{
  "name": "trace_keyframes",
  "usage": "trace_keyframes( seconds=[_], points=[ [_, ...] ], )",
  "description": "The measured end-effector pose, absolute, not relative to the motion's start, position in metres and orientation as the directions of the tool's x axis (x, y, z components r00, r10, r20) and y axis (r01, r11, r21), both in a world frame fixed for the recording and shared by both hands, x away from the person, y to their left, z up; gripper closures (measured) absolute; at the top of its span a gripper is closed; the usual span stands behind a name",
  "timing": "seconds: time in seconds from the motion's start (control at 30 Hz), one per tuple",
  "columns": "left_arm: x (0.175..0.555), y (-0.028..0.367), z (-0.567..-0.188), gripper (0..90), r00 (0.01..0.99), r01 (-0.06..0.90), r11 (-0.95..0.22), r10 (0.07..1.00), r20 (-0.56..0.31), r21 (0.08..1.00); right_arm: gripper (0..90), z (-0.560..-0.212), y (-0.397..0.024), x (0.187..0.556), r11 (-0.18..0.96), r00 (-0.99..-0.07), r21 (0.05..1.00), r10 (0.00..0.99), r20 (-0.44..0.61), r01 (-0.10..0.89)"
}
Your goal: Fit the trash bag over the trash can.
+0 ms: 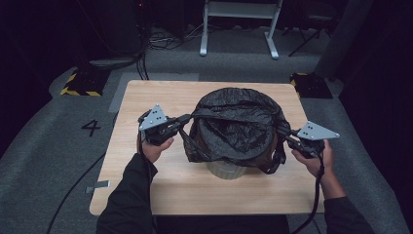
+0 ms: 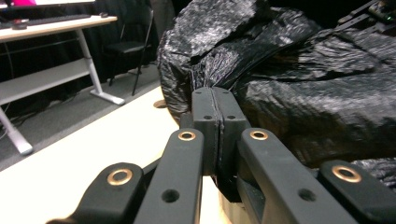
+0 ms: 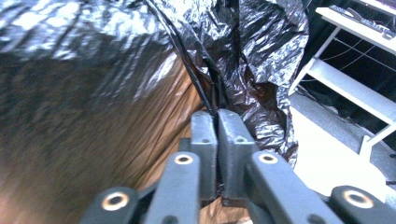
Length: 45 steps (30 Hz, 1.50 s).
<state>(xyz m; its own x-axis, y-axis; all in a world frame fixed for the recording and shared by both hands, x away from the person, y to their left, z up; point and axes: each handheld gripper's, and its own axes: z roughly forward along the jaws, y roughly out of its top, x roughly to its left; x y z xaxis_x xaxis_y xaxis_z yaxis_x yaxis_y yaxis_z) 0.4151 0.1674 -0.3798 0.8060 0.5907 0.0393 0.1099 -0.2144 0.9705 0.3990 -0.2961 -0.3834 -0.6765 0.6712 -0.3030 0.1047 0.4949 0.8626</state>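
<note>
Since the bag (image 1: 234,126) is thin, slick film over a bin (image 1: 226,170), grip bunched rim: left gripper (image 1: 184,120) and right gripper (image 1: 287,138) fingers both pinch it; tears easily.

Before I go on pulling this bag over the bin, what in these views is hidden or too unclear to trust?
- Bin, high view: the black bag drapes over it, leaving a low strip of wall; its rim is covered.
- Bag's inside bottom, high view: too dark to read.
- Film between the jaws: left tool and right tool close on it; grip depth is hidden.
- Right gripper view: the near surface at left is blurred.
</note>
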Motion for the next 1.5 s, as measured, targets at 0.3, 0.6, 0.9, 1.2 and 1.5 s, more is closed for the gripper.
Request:
trace_keyframes(
  seconds=[0.3,0.6,0.9,1.2,1.5],
  points=[
    [0.421,0.162,-0.387,44.7,0.766,0.192,-0.191,0.642,-0.025,0.963,90.0,-0.386,-0.292,0.41,0.455,-0.72,0.882,0.654,-0.235,0.126],
    [0.37,0.189,-0.368,15.7,0.782,0.133,-0.231,0.622,0.041,0.964,90.0,-0.38,-0.287,0.401,0.458,-0.729,0.88,0.644,-0.23,0.127],
    [0.372,0.185,-0.35,20.6,0.796,0.105,-0.238,0.602,0.062,0.966,90.0,-0.363,-0.281,0.4,0.456,-0.709,0.886,0.653,-0.266,0.087],
    [0.423,0.159,-0.357,34.1,0.795,0.161,-0.275,0.606,0.04,0.948,90.0,-0.351,-0.278,0.422,0.441,-0.725,0.892,0.645,-0.241,0.097],
    [0.436,0.145,-0.364,89.2,0.814,0.114,-0.318,0.573,0.094,0.941,90.0,-0.351,-0.268,0.435,0.461,-0.727,0.88,0.644,-0.241,0.116]
  ],
)
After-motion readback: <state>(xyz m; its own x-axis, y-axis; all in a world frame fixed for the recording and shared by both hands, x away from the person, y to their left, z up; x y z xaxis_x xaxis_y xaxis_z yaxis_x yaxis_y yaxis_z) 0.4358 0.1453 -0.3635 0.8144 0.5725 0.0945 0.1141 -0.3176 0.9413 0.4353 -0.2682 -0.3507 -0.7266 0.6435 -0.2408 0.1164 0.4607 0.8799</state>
